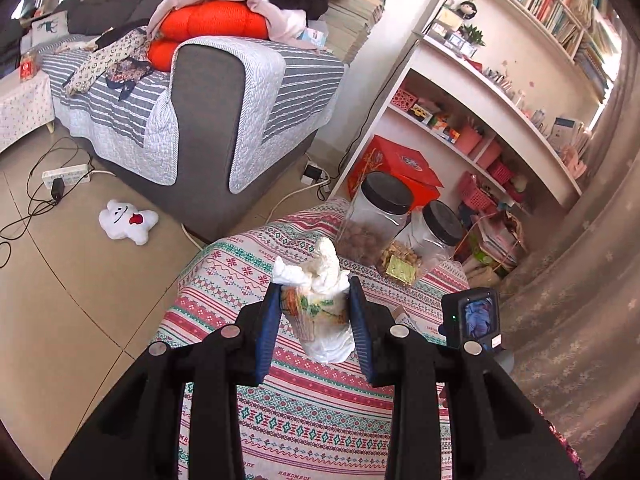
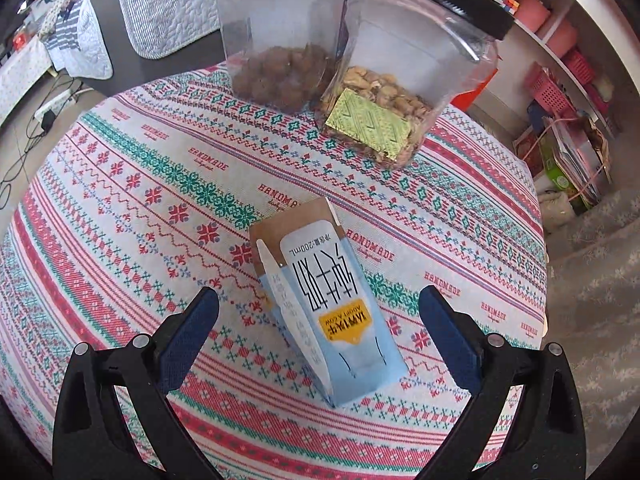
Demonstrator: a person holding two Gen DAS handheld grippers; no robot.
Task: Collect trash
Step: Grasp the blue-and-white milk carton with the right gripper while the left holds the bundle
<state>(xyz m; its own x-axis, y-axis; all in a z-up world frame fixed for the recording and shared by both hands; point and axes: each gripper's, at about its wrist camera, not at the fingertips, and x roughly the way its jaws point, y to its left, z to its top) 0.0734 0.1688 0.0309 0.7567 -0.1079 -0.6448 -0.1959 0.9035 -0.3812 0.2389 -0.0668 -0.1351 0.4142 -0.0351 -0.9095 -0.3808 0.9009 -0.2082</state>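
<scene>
Right gripper (image 2: 318,332) fingers wide, straddling milk carton (image 2: 324,308) at lower centre; long axis runs between them. Left gripper (image 1: 314,320) clamps crumpled tissue wad (image 1: 320,296).

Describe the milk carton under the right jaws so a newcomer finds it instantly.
Start at the round table under the red-and-green patterned cloth. Two clear black-lidded plastic jars of nuts stand at its far edge; nearer lies a small pale-blue and white milk carton. It is the only flat-lying box, marked by black lettering and a yellow label.
</scene>
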